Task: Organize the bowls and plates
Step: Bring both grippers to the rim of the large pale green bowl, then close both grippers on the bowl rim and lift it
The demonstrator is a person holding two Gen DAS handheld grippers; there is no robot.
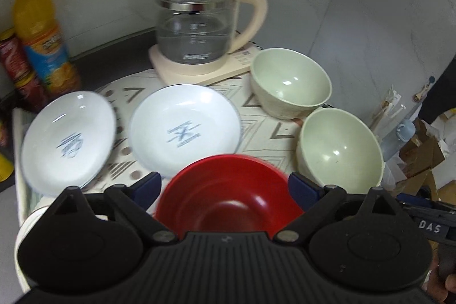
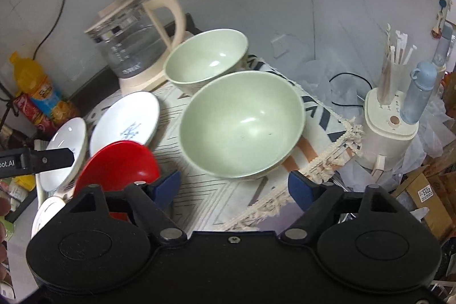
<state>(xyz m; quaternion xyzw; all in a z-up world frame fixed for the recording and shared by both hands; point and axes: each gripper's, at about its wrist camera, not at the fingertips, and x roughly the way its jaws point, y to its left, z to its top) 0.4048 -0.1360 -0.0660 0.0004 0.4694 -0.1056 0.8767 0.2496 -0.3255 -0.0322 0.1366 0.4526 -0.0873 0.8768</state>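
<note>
A red bowl point(image 1: 228, 198) sits on the patterned mat point(image 1: 265, 127), low between the blue pads of my left gripper point(image 1: 225, 184), which stands open around it without pressing. Beyond it lie two white plates with blue print point(image 1: 68, 141) point(image 1: 185, 130). Two pale green bowls point(image 1: 290, 84) point(image 1: 339, 147) stand at the right. My right gripper point(image 2: 235, 185) is open, its fingers just short of the nearer green bowl point(image 2: 242, 124); the farther green bowl point(image 2: 205, 59) is behind it. The red bowl point(image 2: 116, 164) and the white plates point(image 2: 125, 118) point(image 2: 65, 150) lie to its left.
A glass kettle point(image 1: 199, 19) on a cream base stands at the back against the wall. An orange drink bottle point(image 1: 40, 33) and a red can point(image 1: 17, 67) are at the left. Right of the mat stand a white appliance point(image 2: 390, 121), a blue bottle point(image 2: 419, 96) and cardboard boxes point(image 2: 427, 198).
</note>
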